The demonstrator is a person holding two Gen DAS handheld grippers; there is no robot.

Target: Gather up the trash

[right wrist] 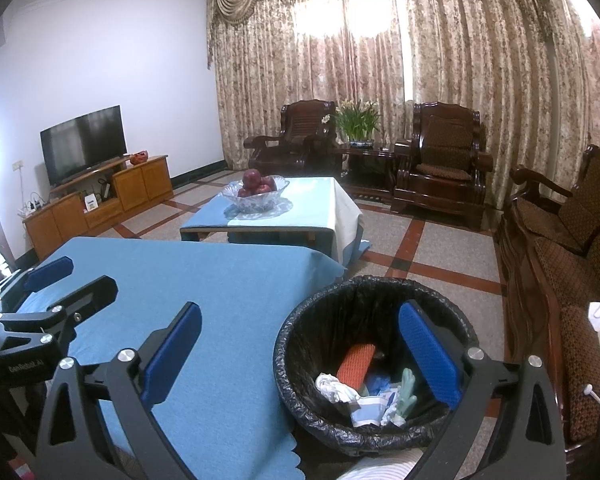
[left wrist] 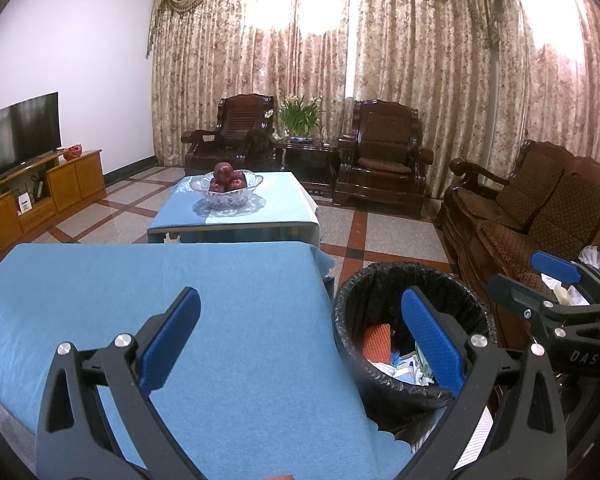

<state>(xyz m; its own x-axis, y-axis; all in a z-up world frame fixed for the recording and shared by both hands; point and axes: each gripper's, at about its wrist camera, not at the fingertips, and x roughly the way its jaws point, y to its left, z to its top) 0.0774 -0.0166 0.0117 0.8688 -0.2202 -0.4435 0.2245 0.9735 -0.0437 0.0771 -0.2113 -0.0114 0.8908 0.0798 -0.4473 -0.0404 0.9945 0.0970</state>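
A round bin with a black liner (left wrist: 412, 276) (right wrist: 376, 284) stands on the floor right of the blue-clothed table (left wrist: 204, 280) (right wrist: 204, 280). Inside lie an orange mesh piece (left wrist: 377, 340) (right wrist: 356, 360), crumpled white paper (right wrist: 332, 386), blue scraps and a green glove (right wrist: 408, 394). My left gripper (left wrist: 300, 340) is open and empty, spanning the table edge and the bin. My right gripper (right wrist: 300, 352) is open and empty, its right finger over the bin. Each gripper shows in the other's view: the right one (left wrist: 540, 280), the left one (right wrist: 68, 280).
A second low table holds a glass bowl of red apples (left wrist: 228, 188) (right wrist: 256, 192). A dark wooden sofa (left wrist: 540, 216) (right wrist: 572, 248) stands at the right, with white tissues on its seat (left wrist: 572, 292). Two armchairs, a plant and a TV cabinet (left wrist: 40, 192) stand further off.
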